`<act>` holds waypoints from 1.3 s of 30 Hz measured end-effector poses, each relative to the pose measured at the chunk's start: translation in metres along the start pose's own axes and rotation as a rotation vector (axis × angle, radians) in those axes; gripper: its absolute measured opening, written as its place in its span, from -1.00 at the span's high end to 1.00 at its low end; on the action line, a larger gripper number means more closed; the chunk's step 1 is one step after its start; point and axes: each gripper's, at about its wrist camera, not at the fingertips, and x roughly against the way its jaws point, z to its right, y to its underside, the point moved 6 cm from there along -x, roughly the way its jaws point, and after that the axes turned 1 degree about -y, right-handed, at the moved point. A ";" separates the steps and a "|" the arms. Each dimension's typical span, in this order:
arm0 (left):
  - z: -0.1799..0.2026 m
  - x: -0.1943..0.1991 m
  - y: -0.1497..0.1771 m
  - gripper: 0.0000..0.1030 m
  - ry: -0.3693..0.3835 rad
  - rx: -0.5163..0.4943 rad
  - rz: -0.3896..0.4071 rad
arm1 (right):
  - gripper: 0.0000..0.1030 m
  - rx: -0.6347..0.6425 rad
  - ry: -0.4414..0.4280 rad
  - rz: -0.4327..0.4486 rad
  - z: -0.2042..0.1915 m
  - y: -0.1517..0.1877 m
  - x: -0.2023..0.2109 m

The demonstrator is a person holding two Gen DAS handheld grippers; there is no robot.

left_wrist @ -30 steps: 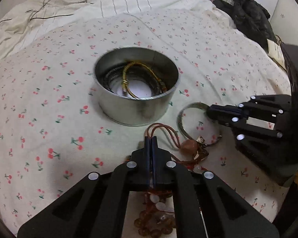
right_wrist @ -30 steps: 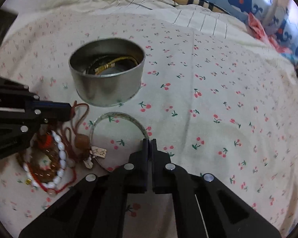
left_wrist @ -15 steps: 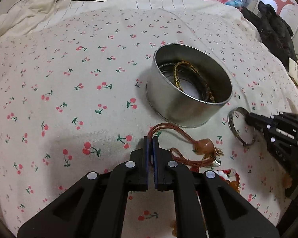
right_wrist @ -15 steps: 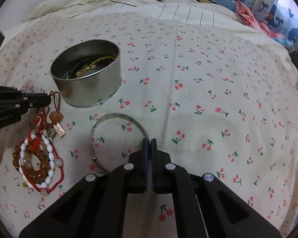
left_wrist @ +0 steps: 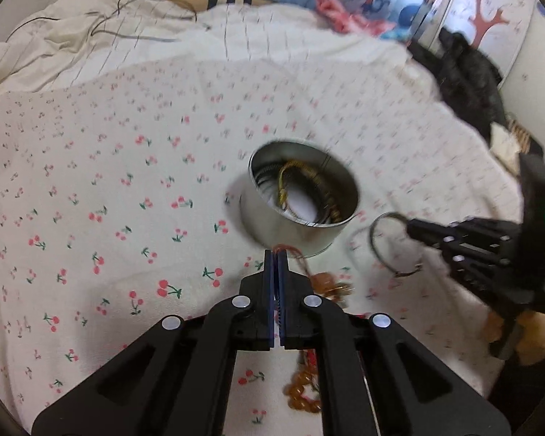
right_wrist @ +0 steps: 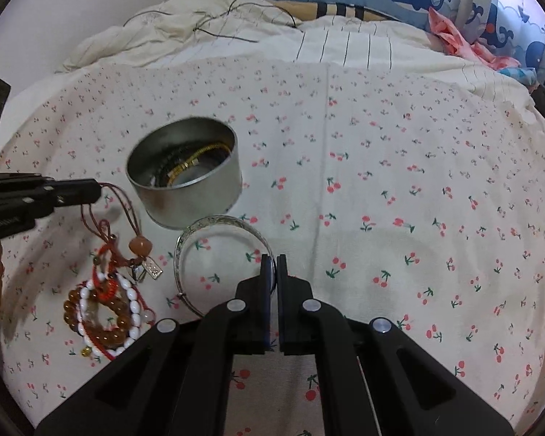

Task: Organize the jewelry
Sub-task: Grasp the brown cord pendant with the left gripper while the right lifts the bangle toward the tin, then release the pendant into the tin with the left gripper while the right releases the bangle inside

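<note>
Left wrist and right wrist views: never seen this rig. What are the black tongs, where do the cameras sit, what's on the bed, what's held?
There is no robot here. A person holds one pair of black tongs in each hand, and each carries a fisheye camera looking forward along its fingers.

In the left wrist view, the left tongs are shut on a red cord necklace with an orange bead. The right tongs are shut on a silver bangle, lifted off the bedsheet.

On the cherry-print bedsheet stands a round metal tin with some bracelets already inside. Beside it lies a pile of beaded bracelets, white, amber and red.
</note>
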 end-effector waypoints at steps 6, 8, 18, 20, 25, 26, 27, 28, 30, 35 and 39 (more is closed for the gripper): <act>0.003 0.025 -0.010 0.97 0.023 -0.012 0.057 | 0.93 -0.019 -0.037 0.051 -0.003 -0.009 0.012; 0.010 0.032 -0.015 0.97 0.030 -0.025 0.072 | 0.93 -0.024 -0.048 0.070 -0.004 -0.014 0.017; 0.040 0.063 -0.046 0.97 0.078 -0.048 0.139 | 0.93 -0.060 -0.074 0.136 0.003 -0.030 0.034; 0.044 0.065 -0.057 0.97 0.074 -0.054 0.150 | 0.92 -0.070 -0.077 0.141 0.005 -0.030 0.035; 0.052 0.058 -0.084 0.97 0.086 -0.059 0.164 | 0.92 -0.099 -0.081 0.148 0.012 -0.031 0.036; 0.053 0.052 -0.088 0.97 0.092 -0.054 0.158 | 0.92 -0.102 -0.081 0.148 0.012 -0.031 0.036; 0.053 0.048 -0.091 0.97 0.087 -0.054 0.155 | 0.92 -0.106 -0.080 0.151 0.012 -0.031 0.036; 0.054 0.042 -0.094 0.97 0.085 -0.057 0.148 | 0.92 -0.110 -0.079 0.152 0.013 -0.031 0.036; 0.055 0.030 -0.097 0.97 0.086 -0.053 0.136 | 0.92 -0.119 -0.078 0.155 0.015 -0.032 0.036; 0.043 -0.019 -0.090 0.97 -0.024 -0.055 0.047 | 0.92 -0.128 -0.072 0.162 0.016 -0.034 0.035; 0.023 -0.043 -0.073 0.94 -0.153 -0.059 -0.020 | 0.92 -0.103 -0.061 0.164 0.009 -0.037 0.033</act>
